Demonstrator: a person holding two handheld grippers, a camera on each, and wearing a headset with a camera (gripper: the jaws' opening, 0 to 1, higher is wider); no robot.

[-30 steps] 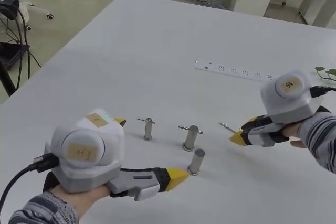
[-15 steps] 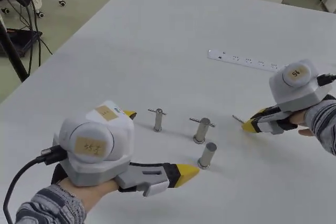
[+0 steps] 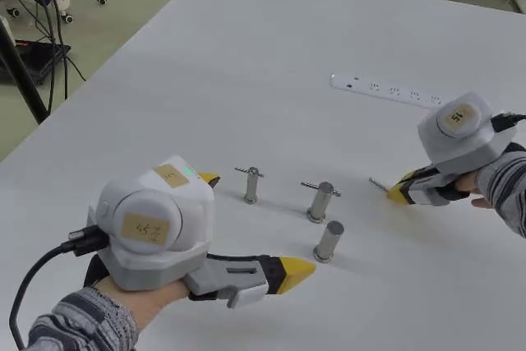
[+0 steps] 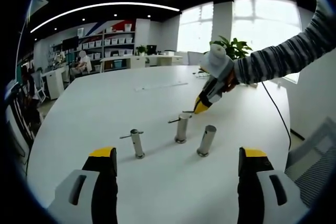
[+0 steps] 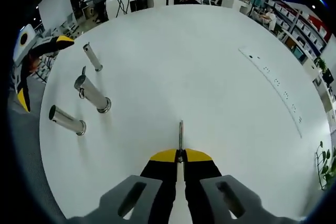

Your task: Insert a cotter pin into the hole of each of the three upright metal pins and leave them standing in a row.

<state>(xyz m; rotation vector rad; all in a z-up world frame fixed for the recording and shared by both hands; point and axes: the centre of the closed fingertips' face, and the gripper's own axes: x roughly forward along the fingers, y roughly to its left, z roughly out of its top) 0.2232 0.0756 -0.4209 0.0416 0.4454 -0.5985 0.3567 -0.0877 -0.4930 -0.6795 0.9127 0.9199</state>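
Hardly budged anything since 1 second earlier, mostly just camera drift. Kept the loose cotter pin (image 5: pixel 181 132) pinched between the pressed-together tips of the right gripper (image 5: pixel 180 156), sticking straight out ahead, low over the white table (image 3: pixel 246 80), near the right side of the middle metal pin (image 3: pixel 319 201) but apart from it. Couldn't tell whether it touched the tabletop. Left 3 metal pins standing upright close together: rear-left metal pin (image 3: pixel 251 185) and the middle one crossed near the top by inserted cotter pins (image 3: pixel 314 187), front metal pin (image 3: pixel 329 240) with a plain top. Held the left gripper (image 3: pixel 256 223) spread wide, 1 yellow tip just beside the front pin, the other off to the left of the rear-left one. Spotted a power strip (image 3: pixel 382 90) farther back on the table.
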